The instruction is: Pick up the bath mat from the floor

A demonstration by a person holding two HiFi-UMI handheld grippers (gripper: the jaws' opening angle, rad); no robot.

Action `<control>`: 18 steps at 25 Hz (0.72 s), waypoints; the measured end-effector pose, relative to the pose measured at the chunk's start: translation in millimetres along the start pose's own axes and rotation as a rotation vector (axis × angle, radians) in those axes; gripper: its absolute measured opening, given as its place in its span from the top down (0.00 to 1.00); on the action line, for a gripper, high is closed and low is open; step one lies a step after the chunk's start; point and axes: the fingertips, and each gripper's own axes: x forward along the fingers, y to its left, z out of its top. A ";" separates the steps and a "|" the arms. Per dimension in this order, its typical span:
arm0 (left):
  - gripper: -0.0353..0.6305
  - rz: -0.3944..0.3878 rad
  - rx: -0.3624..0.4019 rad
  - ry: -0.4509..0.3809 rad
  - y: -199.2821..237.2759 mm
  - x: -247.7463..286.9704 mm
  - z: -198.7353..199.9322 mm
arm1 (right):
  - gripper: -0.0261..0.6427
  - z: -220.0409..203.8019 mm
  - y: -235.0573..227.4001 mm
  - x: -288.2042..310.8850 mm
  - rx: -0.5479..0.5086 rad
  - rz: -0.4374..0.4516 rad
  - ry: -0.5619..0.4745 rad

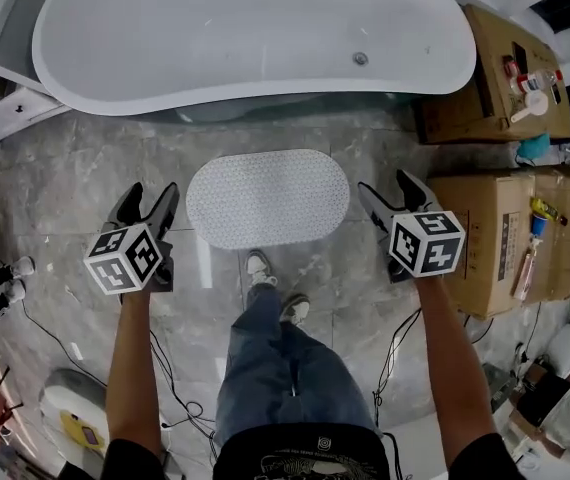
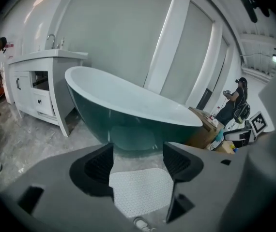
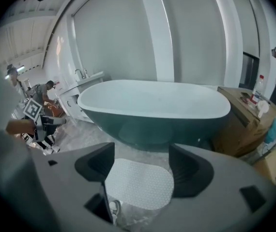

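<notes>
The bath mat (image 1: 267,197) is a white oval with a fine dotted texture, lying flat on the grey marble floor in front of the tub. My left gripper (image 1: 150,208) hovers off the mat's left end, jaws open with nothing between them. Off the mat's right end my right gripper (image 1: 390,195) hangs the same way, open and empty. In the left gripper view the bath mat (image 2: 140,191) shows on the floor below and between the jaws of the left gripper (image 2: 138,162). The right gripper view frames the bath mat (image 3: 140,183) beneath the jaws of the right gripper (image 3: 142,164).
A white freestanding bathtub (image 1: 255,33) with a dark outer shell stands just beyond the mat. Cardboard boxes (image 1: 510,238) with bottles on top line the right side. A white vanity (image 2: 38,88) stands to the left. The person's shoes (image 1: 270,286) are right behind the mat; cables (image 1: 180,393) trail on the floor.
</notes>
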 end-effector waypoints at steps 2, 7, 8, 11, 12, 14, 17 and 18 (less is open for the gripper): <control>0.45 0.007 -0.008 0.020 6.4 9.2 -21.2 | 0.43 -20.5 -6.6 14.9 -0.002 0.011 0.016; 0.44 0.011 -0.004 0.050 16.2 36.3 -68.2 | 0.43 -70.6 -20.1 53.4 -0.005 0.029 0.041; 0.44 0.008 0.002 0.056 16.6 41.8 -78.2 | 0.43 -79.4 -22.0 61.2 -0.007 0.033 0.041; 0.43 0.003 0.029 0.072 15.8 58.0 -109.3 | 0.42 -107.1 -28.9 82.3 -0.022 0.049 0.040; 0.43 0.000 0.023 0.075 15.5 63.5 -120.1 | 0.42 -117.0 -32.8 88.4 -0.029 0.050 0.043; 0.43 -0.009 -0.018 0.076 17.2 73.4 -140.9 | 0.42 -137.0 -40.7 101.1 -0.040 0.051 0.054; 0.41 0.000 -0.028 0.092 27.1 84.6 -173.2 | 0.41 -165.7 -48.3 120.8 -0.039 0.055 0.076; 0.41 0.004 -0.009 0.103 30.4 88.5 -184.4 | 0.40 -174.7 -50.2 126.4 -0.038 0.057 0.082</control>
